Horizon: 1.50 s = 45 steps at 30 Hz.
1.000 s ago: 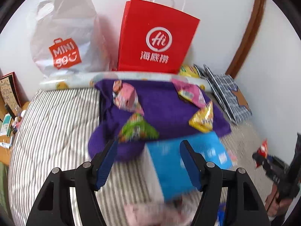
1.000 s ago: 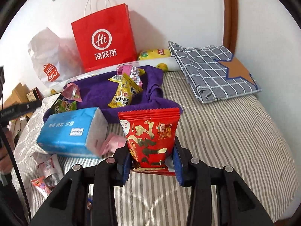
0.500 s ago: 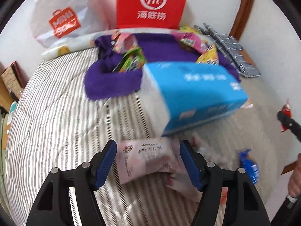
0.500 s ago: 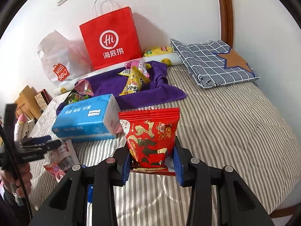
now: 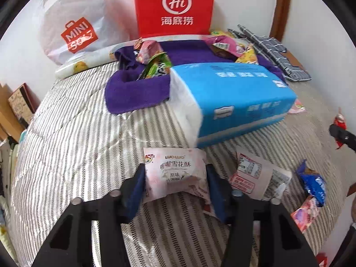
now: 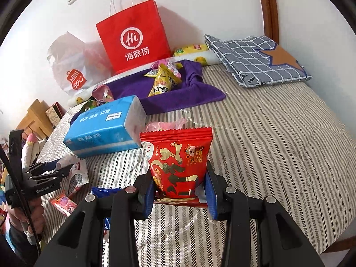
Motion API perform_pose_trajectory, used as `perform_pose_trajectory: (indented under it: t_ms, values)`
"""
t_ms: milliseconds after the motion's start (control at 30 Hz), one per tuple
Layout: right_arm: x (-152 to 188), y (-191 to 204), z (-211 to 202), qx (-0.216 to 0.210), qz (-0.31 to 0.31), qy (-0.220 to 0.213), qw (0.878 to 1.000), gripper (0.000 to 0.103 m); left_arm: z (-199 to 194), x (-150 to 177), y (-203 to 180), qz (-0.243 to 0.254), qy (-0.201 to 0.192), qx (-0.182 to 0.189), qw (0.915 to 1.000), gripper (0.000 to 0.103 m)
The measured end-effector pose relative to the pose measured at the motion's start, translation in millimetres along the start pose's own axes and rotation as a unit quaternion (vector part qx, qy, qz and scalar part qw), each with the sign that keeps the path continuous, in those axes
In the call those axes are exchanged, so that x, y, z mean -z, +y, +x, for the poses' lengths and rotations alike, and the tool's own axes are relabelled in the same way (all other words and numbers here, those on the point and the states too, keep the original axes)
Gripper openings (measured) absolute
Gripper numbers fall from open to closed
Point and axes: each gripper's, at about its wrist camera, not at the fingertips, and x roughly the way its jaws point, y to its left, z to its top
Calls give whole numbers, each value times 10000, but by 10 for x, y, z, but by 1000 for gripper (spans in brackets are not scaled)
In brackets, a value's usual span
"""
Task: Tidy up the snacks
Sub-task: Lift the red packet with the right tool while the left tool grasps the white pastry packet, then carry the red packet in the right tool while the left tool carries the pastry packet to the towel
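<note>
Pink-white wrapper of a snowflake-crisp packet [image 5: 175, 175] is now bracketed by the left gripper [image 5: 174, 184], its blue pads drawn in against both sides of the packet; a second earlier those jaws were spread wide and pointed up at the purple towel, and half a second ago they were only dropped over the packet with gaps either side. The packet is seen resting on the striped bedcover [image 5: 73, 155], just in front of the blue tissue pack [image 5: 233, 98]. Whether the squeeze is firm enough to lift cannot be told; contact is judged made, lift not yet done. A red snack bag [image 6: 178, 166] is held upright in the right gripper [image 6: 179, 189], clamped low on its body, unchanged across the three moments apart from a slow drift of view. Other packets are noted already lying on the purple towel [image 5: 135, 93] near the red paper bag [image 5: 174, 6], so the towel is taken as the likely gathering spot. Loose items remain beside the left gripper: a white-red packet [image 5: 255, 175] and a blue wrapper [image 5: 311, 182]. Both grippers now being loaded, a carry toward the towel is judged to be next.
</note>
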Motion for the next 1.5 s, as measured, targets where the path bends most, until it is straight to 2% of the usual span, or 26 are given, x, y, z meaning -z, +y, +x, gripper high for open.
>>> perform_pose_trajectory:
  t_ms: [67,433,667,767,867,933,1033,1100,1300,1500]
  values:
    - [5,-7,9,-4,11,4,10000,39,-15,-11,45,-85,-41,104,9999,43]
    - [-31,59,4,-52,-113,-45,9999,39,-221,-2,251,-489,-267,363,9978,42]
    - [-73,302,51,-296,-375,-45,9988,39,-371,-89,192,-471,-555,560,9958,42]
    - [-150,438,111,-409,-492,-47,9979,39,-344,-170,195,-598,-615,672,9940,42]
    - [-247,533,134,-489,-592,-104,9970,39,-383,-255,214,-744,-865,756,9906,42]
    - [-363,593,145,-520,-637,-152,9965,39,-414,-354,243,-828,-1063,781,9878,42]
    - [-575,671,150,-566,-693,-255,9957,39,-404,-521,304,-917,-1177,890,9848,43]
    - [-723,724,150,-600,-722,-347,9950,39,-386,-634,354,-1016,-1248,834,9834,43]
    - [-1229,896,271,-640,-839,-565,9928,39,-237,-976,492,-1368,-1303,715,9794,43]
    - [-1600,1002,560,-710,-877,-588,9919,39,-67,-1322,551,-1592,-1342,691,9756,43]
